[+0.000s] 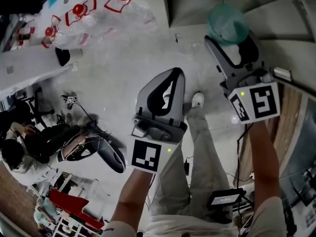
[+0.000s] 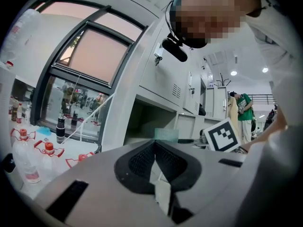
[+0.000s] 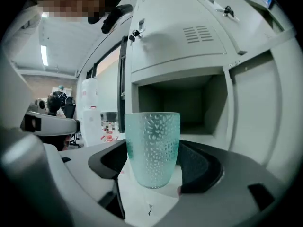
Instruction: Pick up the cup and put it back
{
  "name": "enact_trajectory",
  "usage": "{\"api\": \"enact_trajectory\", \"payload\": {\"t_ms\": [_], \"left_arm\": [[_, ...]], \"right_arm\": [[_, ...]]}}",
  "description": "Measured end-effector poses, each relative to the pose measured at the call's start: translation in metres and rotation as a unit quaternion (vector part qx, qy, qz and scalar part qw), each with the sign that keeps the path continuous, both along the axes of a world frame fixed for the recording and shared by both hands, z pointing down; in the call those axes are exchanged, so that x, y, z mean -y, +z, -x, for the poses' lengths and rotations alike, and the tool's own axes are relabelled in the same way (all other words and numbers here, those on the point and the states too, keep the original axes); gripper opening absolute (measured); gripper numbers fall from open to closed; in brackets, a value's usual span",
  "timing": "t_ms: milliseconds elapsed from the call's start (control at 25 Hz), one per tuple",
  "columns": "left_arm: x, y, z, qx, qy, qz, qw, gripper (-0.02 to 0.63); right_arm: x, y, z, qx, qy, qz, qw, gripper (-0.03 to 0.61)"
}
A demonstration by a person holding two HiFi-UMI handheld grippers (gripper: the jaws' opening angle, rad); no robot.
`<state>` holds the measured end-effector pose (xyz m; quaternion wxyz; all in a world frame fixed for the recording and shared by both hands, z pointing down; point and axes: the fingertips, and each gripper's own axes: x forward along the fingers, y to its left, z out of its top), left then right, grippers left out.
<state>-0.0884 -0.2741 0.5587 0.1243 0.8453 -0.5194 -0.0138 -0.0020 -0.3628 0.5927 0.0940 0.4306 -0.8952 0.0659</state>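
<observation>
Left gripper, mid head view, has its jaws pinched together on nothing. The right gripper, up at 1 o'clock, is clamped on the teal dimpled cup, held upright, with the open locker cubby right behind it.

White counter at 10 o'clock, head view. Red-capped bottles stand on it, probably shrink-wrapped; small black item at 6 o'clock of them.
</observation>
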Motion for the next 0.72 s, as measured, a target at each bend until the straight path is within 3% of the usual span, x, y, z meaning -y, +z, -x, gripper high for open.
{"api": "enact_trajectory", "payload": {"t_ms": [320, 720], "left_arm": [[-0.048, -0.057, 0.011, -0.001, 0.014, 0.015, 0.9998, 0.009], [-0.066, -0.187, 0.027, -0.006, 0.005, -0.055, 0.9985, 0.008]], "right_arm": [[-0.102, -0.071, -0.024, 0.002, -0.006, 0.022, 1.0, 0.342], [-0.148, -0.225, -0.076, 0.004, 0.05, -0.049, 0.998, 0.342]]}}
